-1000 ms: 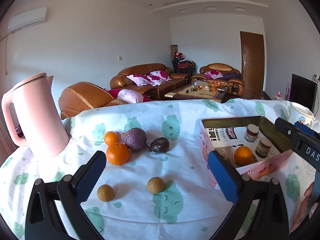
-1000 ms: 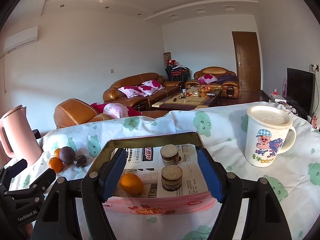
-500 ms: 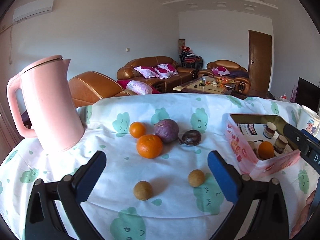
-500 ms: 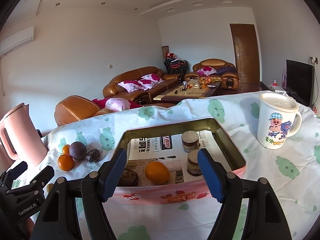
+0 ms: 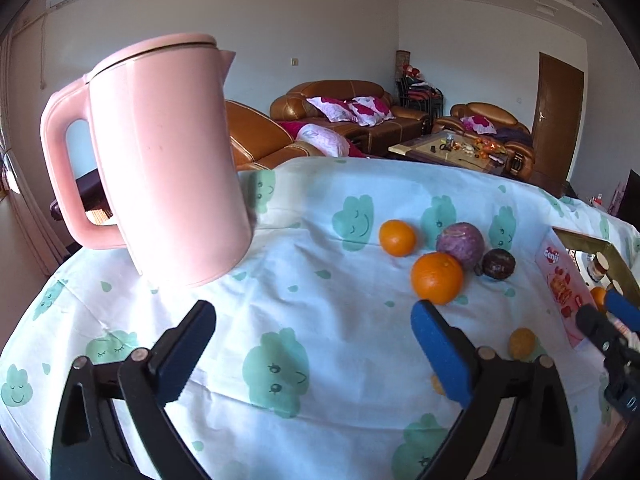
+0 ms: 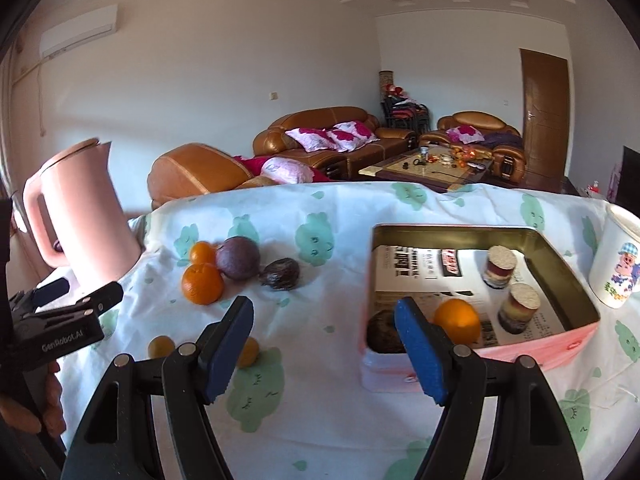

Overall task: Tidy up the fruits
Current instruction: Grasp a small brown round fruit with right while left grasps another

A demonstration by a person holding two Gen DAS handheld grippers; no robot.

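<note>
Both grippers wide open, nothing held, nothing touched. Left gripper [image 5: 312,344] hangs over bare cloth with the pink kettle [image 5: 160,160] just ahead-left. Right gripper [image 6: 322,344] hangs between the loose fruit and the pink tin [image 6: 472,356].

Near to far, right wrist view: two small yellow-brown fruits [image 6: 161,347] [image 6: 248,352] sit just beside the right gripper's left finger; big orange [image 6: 202,283], small orange [image 6: 203,253], purple passion fruit [image 6: 239,258] and dark wrinkled one [image 6: 280,274] are clustered further back. Tin already holds an orange [image 6: 457,320], a dark fruit [image 6: 385,332] and two small jars [image 6: 518,308].

Risks, my read:
- Round fruit on loose wrinkled tablecloth [image 6: 320,320]: a nudge from one finger rolls it, possibly off the near edge.
- Cluster is touching, so closing on one orange likely shoves its neighbours.
- Left gripper close to kettle: a sideways swing could clip it.
- Drops into the tin could knock over the jars; mug [image 6: 616,264] stands near its far right corner.
</note>
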